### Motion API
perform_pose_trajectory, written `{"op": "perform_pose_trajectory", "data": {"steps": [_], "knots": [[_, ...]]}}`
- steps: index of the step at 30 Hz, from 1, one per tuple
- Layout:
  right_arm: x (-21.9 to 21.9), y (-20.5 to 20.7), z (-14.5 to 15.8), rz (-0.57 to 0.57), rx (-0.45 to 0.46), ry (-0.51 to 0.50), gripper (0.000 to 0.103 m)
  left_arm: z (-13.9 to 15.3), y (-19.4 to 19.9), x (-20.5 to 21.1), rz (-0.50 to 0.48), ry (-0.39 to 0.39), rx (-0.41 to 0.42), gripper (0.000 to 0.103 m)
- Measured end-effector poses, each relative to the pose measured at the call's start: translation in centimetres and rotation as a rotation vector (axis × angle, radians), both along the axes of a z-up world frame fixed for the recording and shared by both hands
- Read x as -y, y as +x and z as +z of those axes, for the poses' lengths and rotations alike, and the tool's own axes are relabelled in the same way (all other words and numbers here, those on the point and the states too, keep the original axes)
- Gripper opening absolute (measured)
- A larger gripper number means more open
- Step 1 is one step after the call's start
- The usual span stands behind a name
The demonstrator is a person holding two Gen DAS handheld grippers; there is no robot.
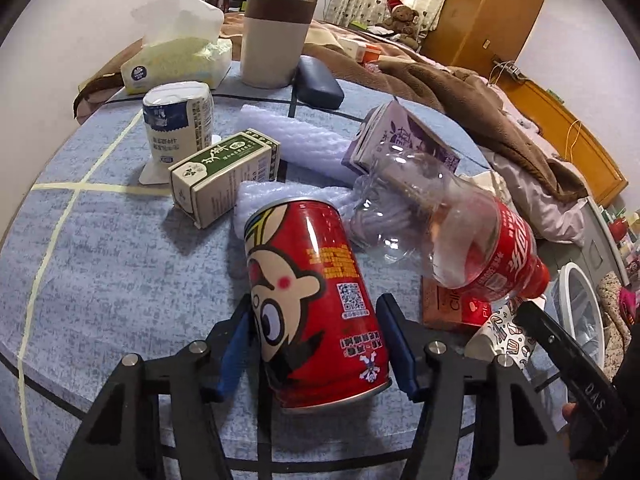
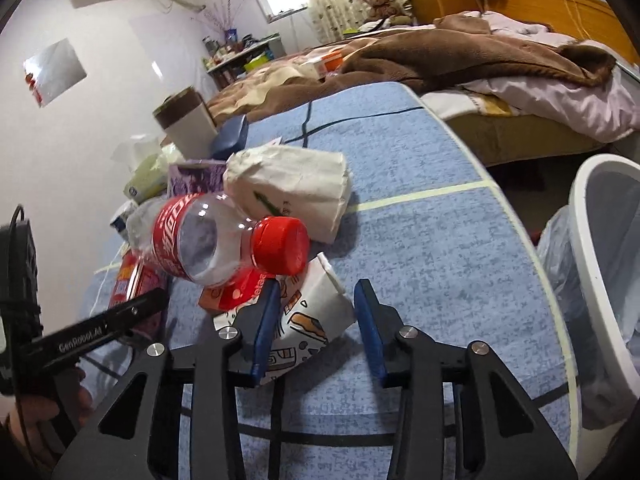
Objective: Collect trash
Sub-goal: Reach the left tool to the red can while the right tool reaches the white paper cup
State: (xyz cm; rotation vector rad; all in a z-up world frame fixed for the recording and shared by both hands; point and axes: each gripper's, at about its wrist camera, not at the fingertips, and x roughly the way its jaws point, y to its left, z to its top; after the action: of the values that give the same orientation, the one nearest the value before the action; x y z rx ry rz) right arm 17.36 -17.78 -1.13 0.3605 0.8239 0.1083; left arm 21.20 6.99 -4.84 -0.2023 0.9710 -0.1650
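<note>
Down between the blue pads of the left gripper (image 1: 318,350) lies a red can (image 1: 316,304), on its side on the bench (image 1: 100,260), printed with a cartoon face, a code square and yellow text; the left pad touches its side, the right pad looks just clear, so whether it is clamped I cannot tell. Beyond it lie a clear bottle (image 1: 452,232) with red label, a green-and-cream carton (image 1: 224,176) and a purple carton (image 1: 404,140). The right gripper (image 2: 316,330) stands apart around a patterned paper bag (image 2: 308,312), left pad against it, right pad clear. A white bin (image 2: 604,264) stands beside the bench.
</note>
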Motion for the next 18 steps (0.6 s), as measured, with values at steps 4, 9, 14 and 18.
{"op": "perform_pose_trajectory", "data": {"steps": [4, 9, 14, 18], "knots": [[0.2, -0.3, 0.2, -0.006, 0.012, 0.002, 0.032, 0.3, -0.7, 0.0, 0.000, 0.025, 0.021, 0.062], [0.2, -1.1, 1.0, 0.023, 0.039, -0.035, 0.019, 0.6, -1.8, -0.2, 0.004, 0.014, 0.036, 0.062], [0.8, -1.7, 1.3, 0.058, 0.029, 0.005, 0.003, 0.7, -3.5, 0.0, -0.011, 0.013, 0.038, 0.062], [1.4, -2.8, 0.9, 0.101, -0.001, 0.001, 0.003, 0.6, -4.8, 0.1, -0.018, 0.046, 0.041, 0.062]]}}
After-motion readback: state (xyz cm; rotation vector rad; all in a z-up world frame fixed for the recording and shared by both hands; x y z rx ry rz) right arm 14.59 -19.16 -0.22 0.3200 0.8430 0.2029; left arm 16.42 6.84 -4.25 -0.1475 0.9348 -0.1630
